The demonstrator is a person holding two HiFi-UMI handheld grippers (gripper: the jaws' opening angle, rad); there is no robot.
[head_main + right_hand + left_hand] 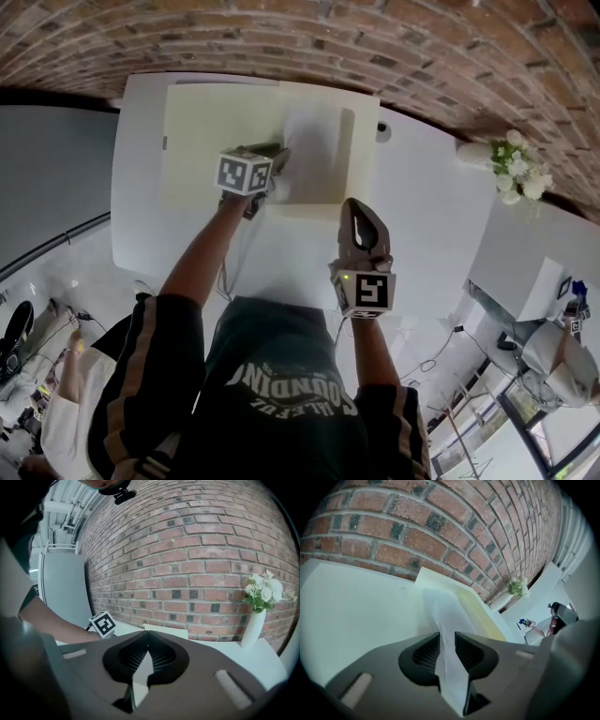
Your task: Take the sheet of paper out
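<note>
A white sheet of paper [319,155] lies on the right half of an open cream folder [206,141] on the white table [422,206]. My left gripper [279,159] is at the sheet's near left corner. In the left gripper view the sheet [440,606] runs up between the two pads of my left gripper [447,633]. A gap shows between the jaws, so they stand open around it. The folder's yellowish leaf [478,611] lies beyond. My right gripper [361,204] hovers over the table just in front of the folder. In its own view, my right gripper [147,645] has its tips together with nothing held.
A white vase of flowers [511,169] stands at the table's right side against the brick wall, also seen in the right gripper view as the vase [260,606]. A small dark object [382,127] sits by the folder's far right corner. The table's near edge is close to my body.
</note>
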